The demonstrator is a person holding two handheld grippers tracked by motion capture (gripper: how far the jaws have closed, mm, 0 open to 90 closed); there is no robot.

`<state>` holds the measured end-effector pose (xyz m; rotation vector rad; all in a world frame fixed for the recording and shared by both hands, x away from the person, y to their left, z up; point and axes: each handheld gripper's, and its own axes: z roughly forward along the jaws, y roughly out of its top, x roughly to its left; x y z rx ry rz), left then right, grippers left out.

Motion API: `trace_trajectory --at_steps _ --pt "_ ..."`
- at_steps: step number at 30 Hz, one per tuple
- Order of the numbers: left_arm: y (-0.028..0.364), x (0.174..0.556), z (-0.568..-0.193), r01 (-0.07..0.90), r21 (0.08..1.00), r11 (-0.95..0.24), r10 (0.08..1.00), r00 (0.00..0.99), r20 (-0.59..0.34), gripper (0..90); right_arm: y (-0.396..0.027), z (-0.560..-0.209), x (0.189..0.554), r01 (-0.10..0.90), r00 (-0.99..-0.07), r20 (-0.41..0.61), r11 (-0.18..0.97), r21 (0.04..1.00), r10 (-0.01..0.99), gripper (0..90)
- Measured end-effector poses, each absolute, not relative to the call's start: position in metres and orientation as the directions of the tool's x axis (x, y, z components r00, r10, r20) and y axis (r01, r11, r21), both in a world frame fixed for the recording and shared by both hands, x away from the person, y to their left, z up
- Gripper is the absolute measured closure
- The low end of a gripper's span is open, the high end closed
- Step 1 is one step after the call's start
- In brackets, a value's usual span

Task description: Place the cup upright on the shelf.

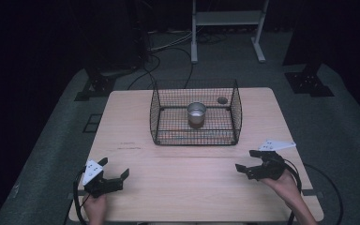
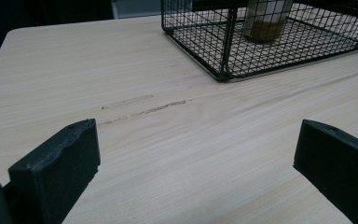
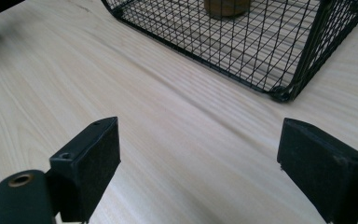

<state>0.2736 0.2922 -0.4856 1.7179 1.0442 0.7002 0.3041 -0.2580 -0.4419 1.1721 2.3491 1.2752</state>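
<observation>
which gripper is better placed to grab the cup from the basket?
Marginal: both the left gripper and the right gripper are open, apart from the wire basket. The metal cup stands slightly right of centre, so probably right.

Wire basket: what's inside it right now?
A metal cup stands upright near the middle of the basket. The mesh floor around it looks bare. The cup's contents can't be made out, and its base is partly screened by the wires.

Dim high view with black surroundings; both gripper views brighter, slightly soft.
</observation>
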Motion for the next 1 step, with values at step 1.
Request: trace_trajectory --at_steps 1 --pt "0.2922 0.2736 -0.4856 0.326 0.931 -0.162 0.884 0.467 -0.01 0.0 -0.2578 -0.4445 0.3006 0.544 -0.653 0.169 0.301 0.784 0.739 12.3"
